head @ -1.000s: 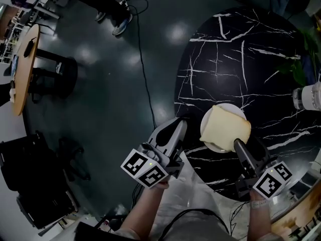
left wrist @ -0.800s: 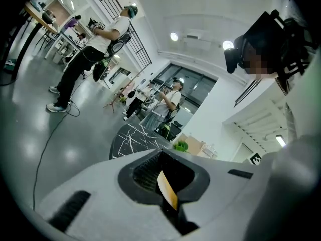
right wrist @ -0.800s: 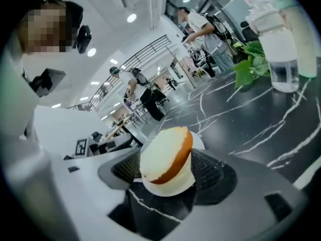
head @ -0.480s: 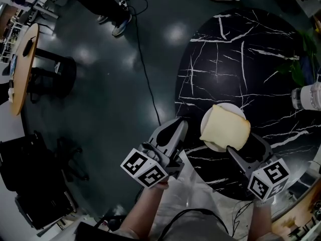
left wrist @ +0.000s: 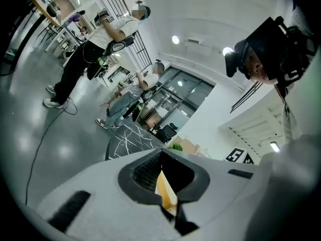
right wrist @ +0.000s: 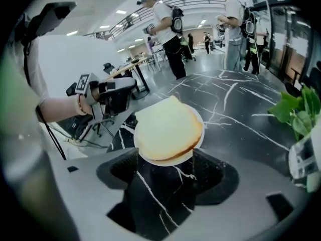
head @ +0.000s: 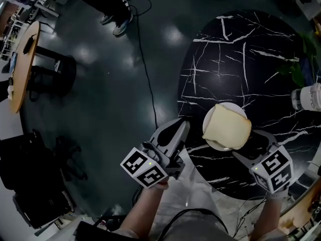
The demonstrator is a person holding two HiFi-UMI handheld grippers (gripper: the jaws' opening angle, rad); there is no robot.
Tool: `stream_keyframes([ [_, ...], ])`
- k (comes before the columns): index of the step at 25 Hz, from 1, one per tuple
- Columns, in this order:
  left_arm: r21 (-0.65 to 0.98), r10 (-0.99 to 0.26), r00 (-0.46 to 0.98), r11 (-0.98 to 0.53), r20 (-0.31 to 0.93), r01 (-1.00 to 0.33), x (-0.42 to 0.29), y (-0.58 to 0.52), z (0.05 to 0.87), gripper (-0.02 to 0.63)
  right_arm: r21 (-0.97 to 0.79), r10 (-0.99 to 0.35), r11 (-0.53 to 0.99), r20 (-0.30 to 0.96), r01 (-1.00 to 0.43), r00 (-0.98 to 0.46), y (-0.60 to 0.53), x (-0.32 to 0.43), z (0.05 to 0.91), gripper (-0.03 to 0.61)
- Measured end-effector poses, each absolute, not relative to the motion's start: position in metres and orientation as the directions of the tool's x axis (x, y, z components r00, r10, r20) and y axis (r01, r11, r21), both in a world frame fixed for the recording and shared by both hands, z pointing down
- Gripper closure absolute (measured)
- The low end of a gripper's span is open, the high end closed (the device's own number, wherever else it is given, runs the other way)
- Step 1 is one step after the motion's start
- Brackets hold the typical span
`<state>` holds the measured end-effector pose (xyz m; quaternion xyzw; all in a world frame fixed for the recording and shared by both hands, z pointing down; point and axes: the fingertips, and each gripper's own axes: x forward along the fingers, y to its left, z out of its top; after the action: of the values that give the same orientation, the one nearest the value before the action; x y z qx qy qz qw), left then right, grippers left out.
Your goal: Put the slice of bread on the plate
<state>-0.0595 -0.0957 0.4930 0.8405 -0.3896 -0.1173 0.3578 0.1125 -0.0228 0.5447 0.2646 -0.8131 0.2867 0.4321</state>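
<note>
The pale bread slice (head: 226, 126) lies flat on a small white plate (head: 208, 136) near the front left edge of the round black marble table (head: 241, 59). My right gripper (head: 254, 147) sits just in front of the plate, open wide, with only bare table between its fingers. In the right gripper view the bread (right wrist: 168, 128) and plate rim (right wrist: 170, 161) lie just beyond the jaws. My left gripper (head: 181, 125) hovers off the table's left edge, level, its jaws together and holding nothing. Through its narrow gap the bread (left wrist: 164, 191) shows edge-on.
A green plant (head: 302, 59) and a pale jar (head: 308, 97) stand at the table's right edge. A cable (head: 143, 69) runs across the dark floor. A wooden table (head: 25, 64) and black chairs (head: 30, 174) are at the left. People stand in the background.
The right gripper's jaws spread wide, rolled, and drew back from the bread's near edge. The bread stays on the plate. The left gripper kept still.
</note>
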Motion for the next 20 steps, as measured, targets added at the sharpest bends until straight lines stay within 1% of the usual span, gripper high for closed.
stream_keyframes([
  [4,0.696,-0.738,0.670,-0.442,0.075,-0.565,-0.062,-0.093,0.489,0.606,-0.123,-0.147,0.778,0.918,-0.617,-0.368,-0.023,0.115,0.546,0.270],
  [6,0.696,-0.740,0.669,-0.443,0.072,-0.565,-0.063,-0.092,0.488,0.606,-0.090,-0.147,0.799,0.929,-0.595,-0.338,-0.024,0.113,0.545,0.270],
  [16,0.690,-0.746,0.664,-0.453,0.054,-0.565,-0.063,-0.088,0.469,0.606,-0.116,-0.190,0.789,0.888,-0.603,-0.419,-0.013,0.098,0.518,0.272],
  [18,0.686,-0.740,0.671,-0.465,0.047,-0.560,-0.060,-0.088,0.460,0.606,-0.143,-0.182,0.784,0.878,-0.604,-0.443,-0.006,0.095,0.510,0.272],
  [20,0.685,-0.727,0.686,-0.481,0.037,-0.547,-0.054,-0.088,0.451,0.606,-0.190,-0.141,0.782,0.874,-0.594,-0.465,0.005,0.093,0.504,0.272],
])
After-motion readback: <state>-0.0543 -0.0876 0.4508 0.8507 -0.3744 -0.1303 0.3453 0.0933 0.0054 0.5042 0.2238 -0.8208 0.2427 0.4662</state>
